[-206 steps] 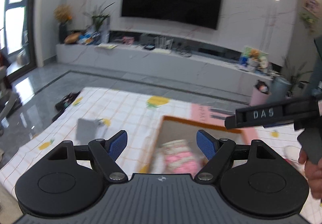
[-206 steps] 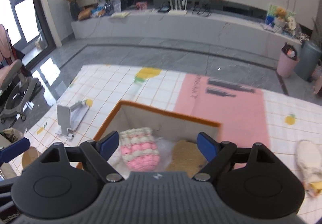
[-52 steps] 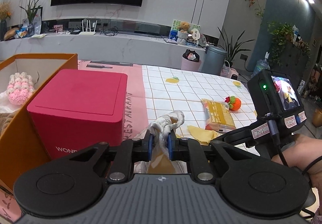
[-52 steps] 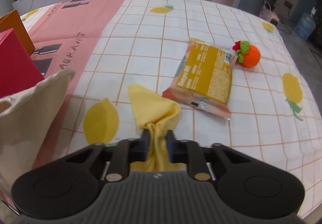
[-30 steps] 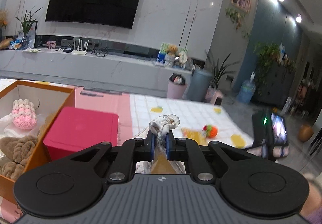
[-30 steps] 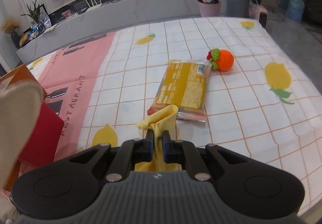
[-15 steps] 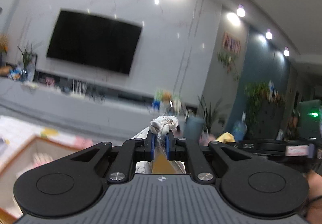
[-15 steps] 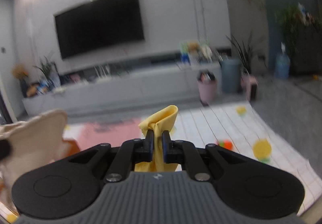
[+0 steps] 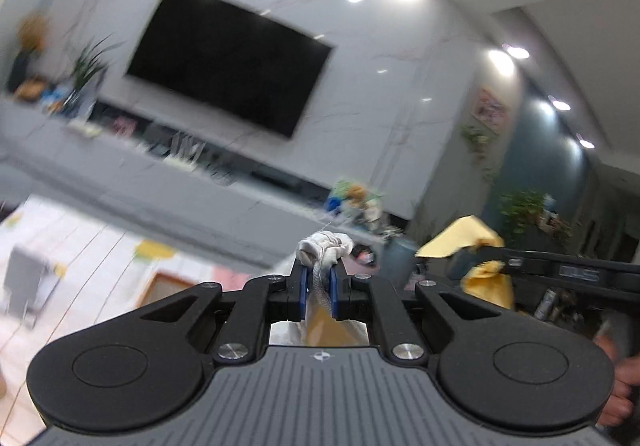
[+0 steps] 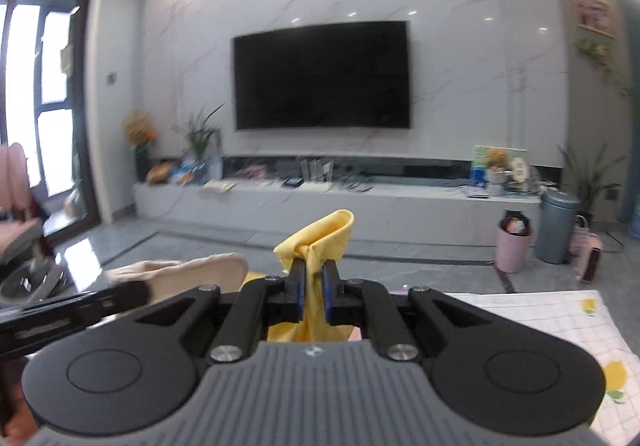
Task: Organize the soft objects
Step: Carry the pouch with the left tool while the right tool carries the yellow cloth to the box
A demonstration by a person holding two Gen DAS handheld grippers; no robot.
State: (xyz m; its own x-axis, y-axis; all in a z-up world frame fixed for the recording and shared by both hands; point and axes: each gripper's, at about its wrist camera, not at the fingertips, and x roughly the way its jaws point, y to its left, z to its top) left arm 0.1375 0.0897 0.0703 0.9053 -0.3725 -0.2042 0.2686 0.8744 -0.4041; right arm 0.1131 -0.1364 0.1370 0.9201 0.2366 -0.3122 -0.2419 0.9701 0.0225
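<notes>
**A:** Where were your two grippers at that moment?

**B:** You had both raised off the table, facing the wall with the black television point(image 10: 322, 74). Your left gripper point(image 9: 319, 284) had its blue pads pressed together on a bunch of cream-white cloth point(image 9: 325, 246); the gathered end stuck out above the fingertips and the rest hung below, out of sight behind the gripper body.

**A:** And the right one?

**B:** Your right gripper point(image 10: 313, 294) was clamped on the yellow cloth point(image 10: 320, 234). A folded corner stood up above the pads and the remainder draped down between the linkages. From the left wrist view you could see that same yellow cloth point(image 9: 464, 242) just to the right, pinched by the other gripper's black fingers, with part of your hand point(image 9: 618, 386) at the frame's edge.

**A:** Were the two cloths touching?

**B:** No, you held them apart, side by side. In the right wrist view the cream cloth point(image 10: 180, 272) showed at the left, near the yellow one.

**A:** What lay beneath?

**B:** You had the checked tablecloth point(image 10: 560, 326) with its lemon prints below, and the orange box point(image 9: 164, 288) showed blurred, low in the left wrist view. Its contents couldn't be made out.
</notes>
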